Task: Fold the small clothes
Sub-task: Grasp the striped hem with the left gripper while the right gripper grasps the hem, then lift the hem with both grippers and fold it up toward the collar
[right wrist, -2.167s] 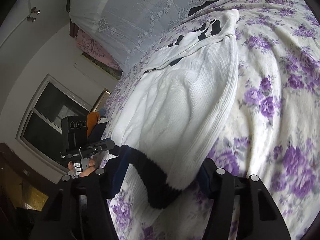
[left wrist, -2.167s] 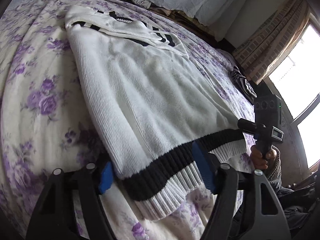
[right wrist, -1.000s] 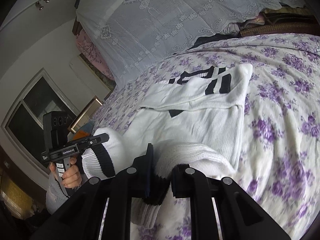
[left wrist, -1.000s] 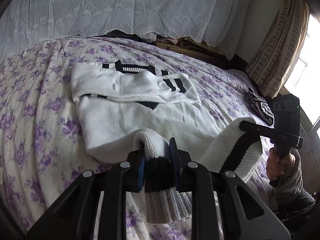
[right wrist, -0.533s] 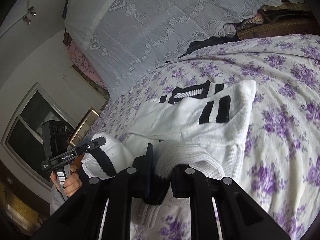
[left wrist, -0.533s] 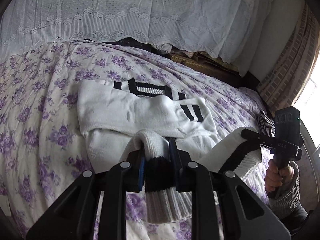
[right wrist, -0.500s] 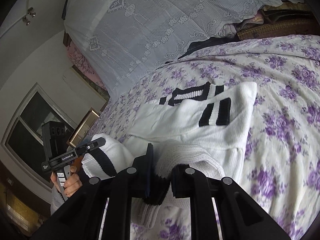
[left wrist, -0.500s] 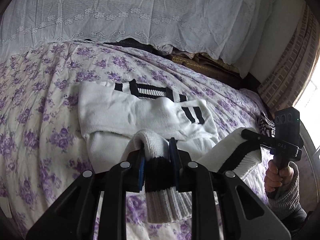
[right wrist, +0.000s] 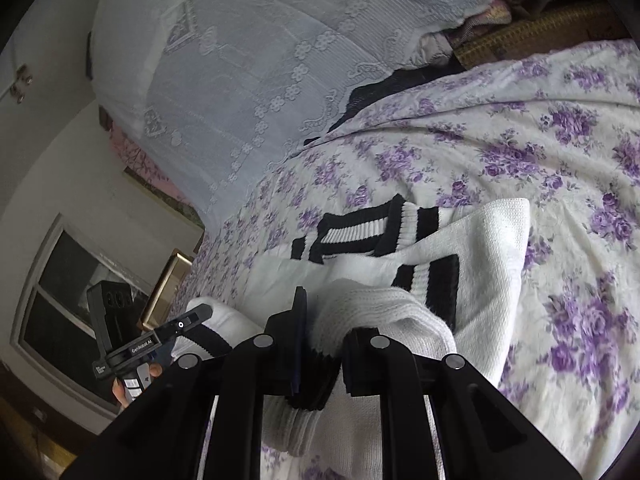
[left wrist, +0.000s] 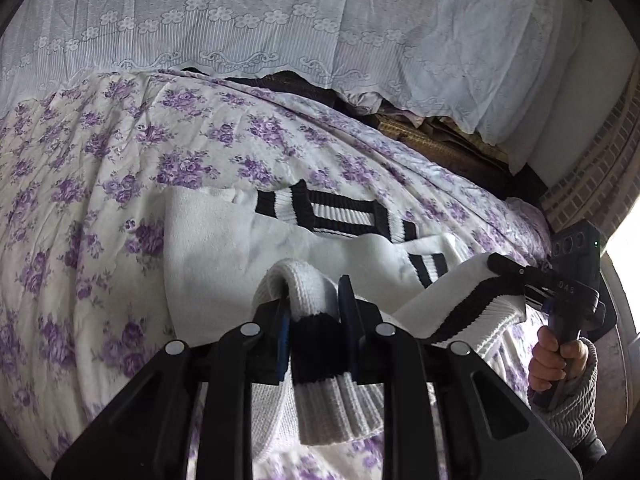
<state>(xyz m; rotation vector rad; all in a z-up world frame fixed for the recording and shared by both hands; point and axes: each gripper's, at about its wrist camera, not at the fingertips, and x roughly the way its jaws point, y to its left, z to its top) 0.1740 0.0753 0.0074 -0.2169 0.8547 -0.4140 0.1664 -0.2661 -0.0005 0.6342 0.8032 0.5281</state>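
Note:
A white knit sweater (left wrist: 216,248) with black stripes lies on the floral bed; it also shows in the right wrist view (right wrist: 492,256). Its sleeves are folded across the chest, striped cuffs (left wrist: 340,212) at the far end. My left gripper (left wrist: 314,320) is shut on the sweater's black-and-white ribbed hem (left wrist: 332,400), lifted above the bed. My right gripper (right wrist: 320,344) is shut on the other hem corner (right wrist: 360,312). Each gripper shows in the other's view, the right one (left wrist: 516,276) and the left one (right wrist: 192,320), with the hem stretched between them over the sweater's body.
The purple-flowered bedspread (left wrist: 100,168) covers the bed. A white lace cloth (left wrist: 280,32) hangs behind it, over a dark pile (left wrist: 440,140). A window (right wrist: 68,292) and a framed picture (right wrist: 168,280) stand at the left of the right wrist view.
Both grippers closed on the hem, lifted it and have carried it forward over the sweater toward the collar end; the folded sleeves now sit closer below.

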